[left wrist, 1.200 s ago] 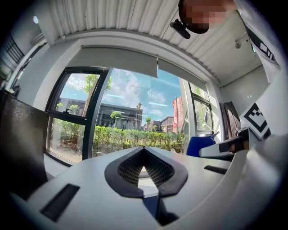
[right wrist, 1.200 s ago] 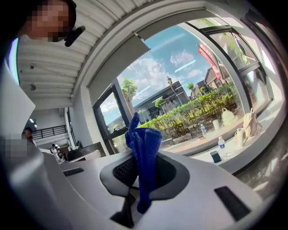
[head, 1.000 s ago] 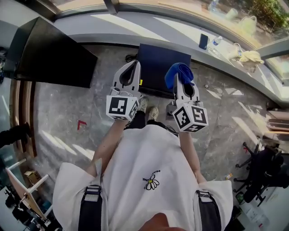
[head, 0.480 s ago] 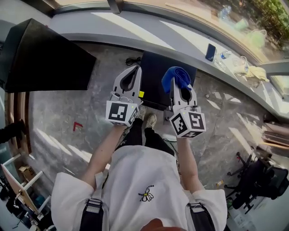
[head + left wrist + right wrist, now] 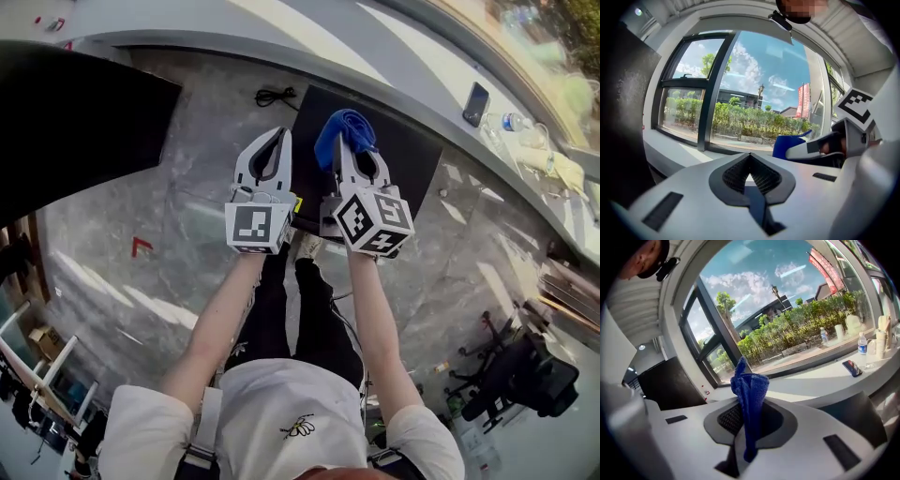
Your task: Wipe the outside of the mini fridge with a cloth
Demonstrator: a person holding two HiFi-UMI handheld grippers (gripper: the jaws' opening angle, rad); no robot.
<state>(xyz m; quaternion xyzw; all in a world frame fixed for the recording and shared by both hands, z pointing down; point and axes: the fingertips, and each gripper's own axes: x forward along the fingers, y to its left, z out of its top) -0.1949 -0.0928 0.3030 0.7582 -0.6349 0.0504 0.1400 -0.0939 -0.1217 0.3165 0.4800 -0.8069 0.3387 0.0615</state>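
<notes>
Head view: the right gripper (image 5: 349, 150) pinches a blue cloth (image 5: 344, 127) above the black mini fridge (image 5: 412, 159), with the left gripper (image 5: 272, 141) just beside it. Left gripper view: jaws together, nothing between them. Right gripper view: jaws clamp the cloth, its long axis standing upright past the tips.

Grey marbled floor (image 5: 159, 234) spreads under me, striped with sunlight at eight o'clock. A tall black cabinet (image 5: 66, 122) stands at ten o'clock. A white windowsill (image 5: 281, 28) curves from twelve to two beneath big dark-framed windows (image 5: 740, 89) that show hedges and blue sky. A black office chair (image 5: 525, 380) sits at four o'clock.
</notes>
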